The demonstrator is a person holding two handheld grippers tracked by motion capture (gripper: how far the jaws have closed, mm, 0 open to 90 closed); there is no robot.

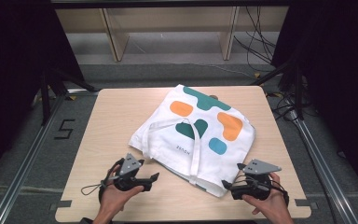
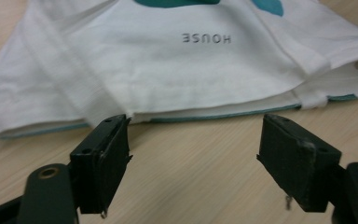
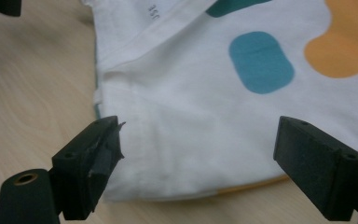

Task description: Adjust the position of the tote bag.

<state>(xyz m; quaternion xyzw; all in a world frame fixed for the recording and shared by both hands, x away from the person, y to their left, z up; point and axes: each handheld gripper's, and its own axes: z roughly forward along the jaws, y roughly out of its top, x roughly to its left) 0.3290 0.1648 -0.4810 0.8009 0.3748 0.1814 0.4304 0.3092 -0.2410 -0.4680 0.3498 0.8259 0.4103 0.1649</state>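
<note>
Both tongs, left (image 1: 154, 177) and right (image 1: 224, 185), stood released and empty at the bench's (image 1: 116, 116) near edge. Just beyond them lay the folded white tote bag (image 1: 200, 135), its near corner closest to the right tongs.

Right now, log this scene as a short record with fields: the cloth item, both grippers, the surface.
item: white cloth tote bag with teal, orange and blue blobs, lying flat and folded
handle: white strap lying across the bag
left gripper: jaws open, nothing between them, just short of the bag's near edge
right gripper: jaws open, at the bag's near corner
surface: light wooden table
</note>
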